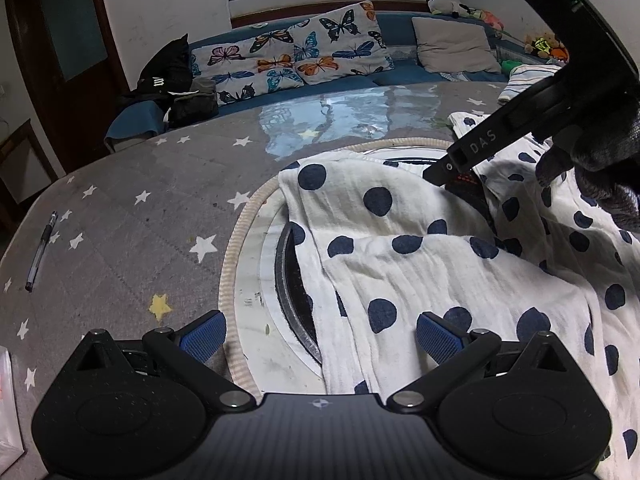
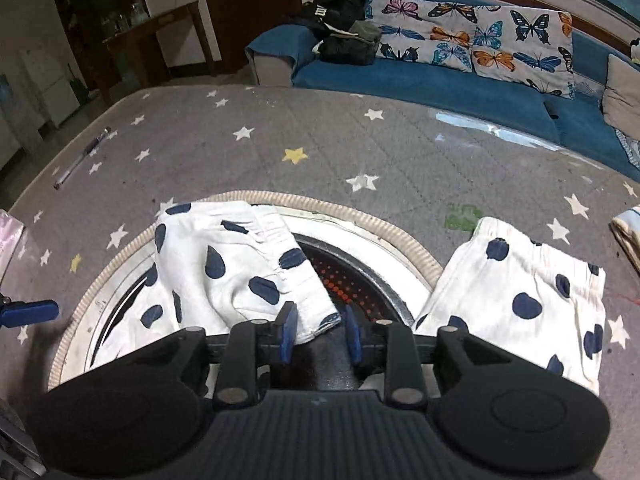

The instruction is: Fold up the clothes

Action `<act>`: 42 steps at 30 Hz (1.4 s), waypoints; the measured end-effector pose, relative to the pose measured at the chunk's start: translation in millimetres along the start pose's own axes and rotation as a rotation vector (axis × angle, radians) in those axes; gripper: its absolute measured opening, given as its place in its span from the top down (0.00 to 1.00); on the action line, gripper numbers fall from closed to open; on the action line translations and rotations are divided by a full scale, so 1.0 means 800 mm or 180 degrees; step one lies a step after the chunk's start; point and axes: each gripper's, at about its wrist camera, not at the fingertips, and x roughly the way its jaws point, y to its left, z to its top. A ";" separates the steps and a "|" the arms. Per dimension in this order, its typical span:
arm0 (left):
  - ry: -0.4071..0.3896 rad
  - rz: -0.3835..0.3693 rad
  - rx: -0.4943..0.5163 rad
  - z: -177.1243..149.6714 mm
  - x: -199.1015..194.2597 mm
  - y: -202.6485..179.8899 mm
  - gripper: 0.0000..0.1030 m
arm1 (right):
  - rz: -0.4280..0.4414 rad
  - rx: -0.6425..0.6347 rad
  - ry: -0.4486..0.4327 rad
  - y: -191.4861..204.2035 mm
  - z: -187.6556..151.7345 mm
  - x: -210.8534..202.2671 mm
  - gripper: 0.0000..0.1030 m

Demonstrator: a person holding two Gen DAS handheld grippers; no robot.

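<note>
Grey star-print table, blue sofa behind. White navy-dotted garment draped over round inset burner. Left gripper spread wide, empty; right gripper part-spread, nothing pinched.

"DAS" on the right gripper arm

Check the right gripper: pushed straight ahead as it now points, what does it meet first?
Probably the white cotton garment with navy polka dots: its folded corner lies just ahead of the open right gripper, near its left finger. Depth is unclear; the dark round heater recess lies beyond.
</note>
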 end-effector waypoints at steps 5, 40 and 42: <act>0.0002 -0.0001 0.0007 0.000 0.001 0.001 0.00 | -0.0008 -0.0096 0.0032 0.005 0.003 0.002 0.84; 0.0046 0.0004 -0.0056 0.005 0.013 0.004 0.00 | -0.0207 -0.0801 -0.0230 0.061 0.050 0.074 0.56; 0.0058 0.0008 -0.0054 0.004 0.013 0.004 0.00 | -0.0266 -0.0859 -0.0260 0.070 0.052 0.079 0.56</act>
